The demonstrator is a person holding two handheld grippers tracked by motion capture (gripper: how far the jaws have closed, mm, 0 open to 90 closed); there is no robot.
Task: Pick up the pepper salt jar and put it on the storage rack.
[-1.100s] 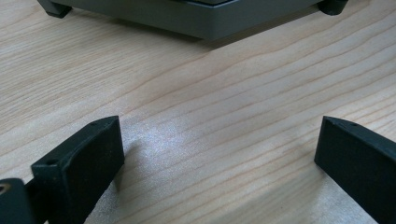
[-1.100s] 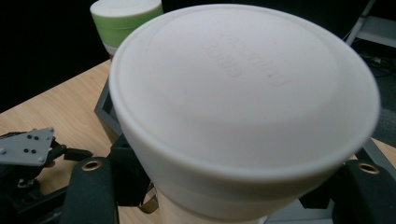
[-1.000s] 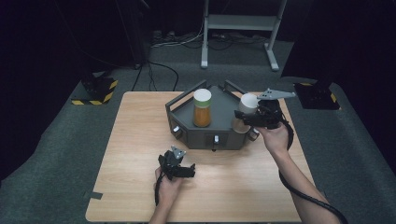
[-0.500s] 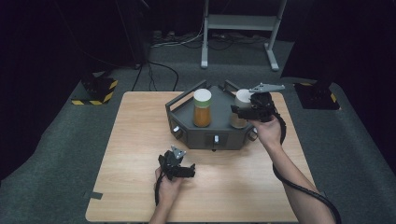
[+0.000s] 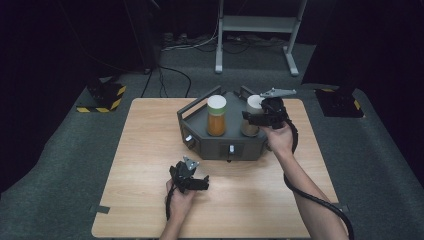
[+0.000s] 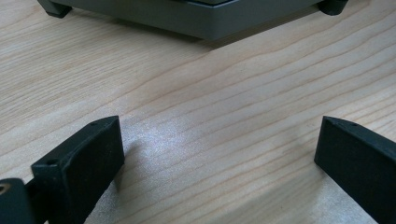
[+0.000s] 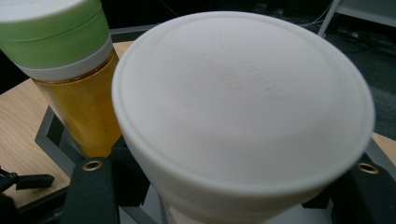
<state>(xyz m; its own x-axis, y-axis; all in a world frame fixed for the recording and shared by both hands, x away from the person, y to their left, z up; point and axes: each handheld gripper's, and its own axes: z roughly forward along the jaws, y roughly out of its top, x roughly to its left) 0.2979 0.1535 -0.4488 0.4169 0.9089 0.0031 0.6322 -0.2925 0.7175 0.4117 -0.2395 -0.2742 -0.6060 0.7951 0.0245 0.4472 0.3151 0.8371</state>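
A grey carrier rack (image 5: 220, 146) with handles stands at the table's far middle. An orange-filled jar (image 5: 216, 117) with a green-banded pale lid stands in it, also the orange jar (image 7: 88, 112) close up. Just right of it is a white-lidded jar (image 5: 253, 114), over the rack's right side, with my right gripper (image 5: 256, 119) shut on its body under the lid. The white lid (image 7: 243, 107) looms between my right gripper (image 7: 229, 196) jaws. I cannot tell whether this jar rests on the rack. My left gripper (image 5: 196, 182) lies on the table in front of the rack, open and holding nothing, as does my left gripper (image 6: 219, 154) over bare wood.
The wooden table (image 5: 150, 150) has free room left of and in front of the rack. Beyond its far edge are cables, a white stand's legs (image 5: 255, 30) and yellow-black striped floor blocks (image 5: 102, 97).
My right gripper has carried the white-lidded jar leftward, from the rack's right edge to just beside the orange jar. The left gripper has stayed where it was.
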